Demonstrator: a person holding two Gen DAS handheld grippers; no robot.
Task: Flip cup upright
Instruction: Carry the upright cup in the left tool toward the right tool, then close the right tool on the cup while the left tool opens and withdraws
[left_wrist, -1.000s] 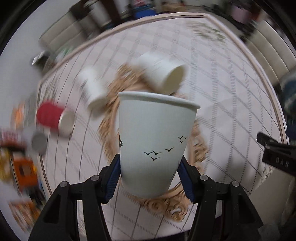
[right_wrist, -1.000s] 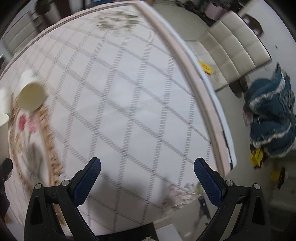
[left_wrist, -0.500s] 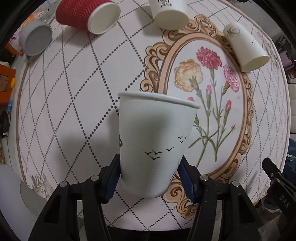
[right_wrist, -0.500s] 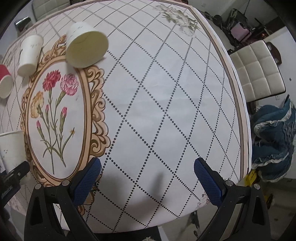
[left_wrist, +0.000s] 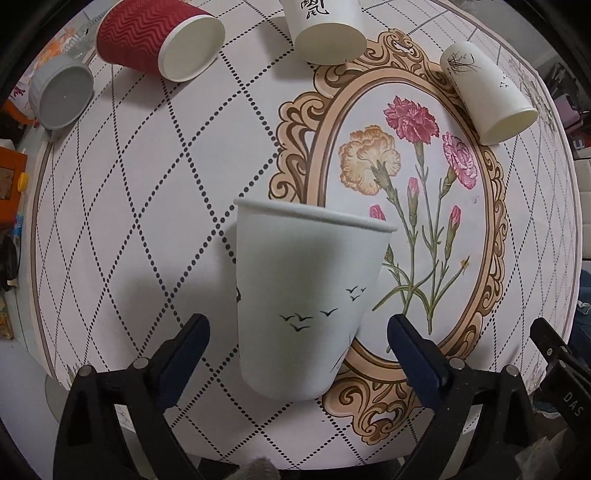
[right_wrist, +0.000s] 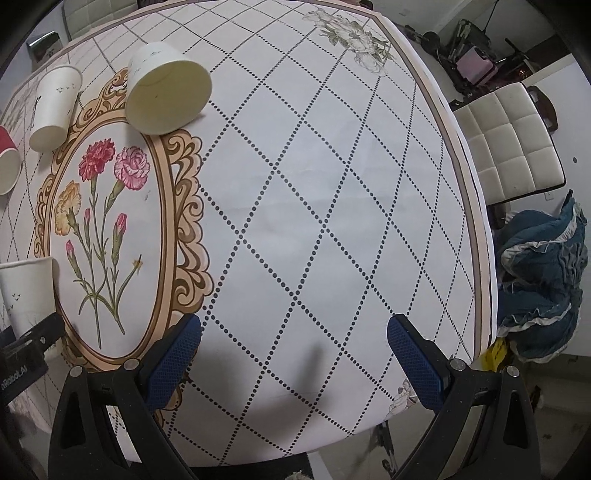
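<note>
A white paper cup with small black birds (left_wrist: 306, 295) stands upright on the tablecloth, rim up, between the fingers of my left gripper (left_wrist: 297, 341). The jaws are open and stand apart from the cup on both sides. The same cup shows at the left edge of the right wrist view (right_wrist: 27, 291). My right gripper (right_wrist: 293, 350) is open and empty above the tablecloth near the table's front edge.
Three more cups lie on their sides at the far side: a red ribbed cup (left_wrist: 155, 40), a white lettered cup (left_wrist: 325, 33) and a white cup with a plant drawing (left_wrist: 487, 92). A grey lid (left_wrist: 61, 94) lies far left. A white chair (right_wrist: 513, 144) stands beside the table.
My left gripper swung down over the table with the cup, then opened its jaws and let go of it. The right gripper's view steadied over the table.
</note>
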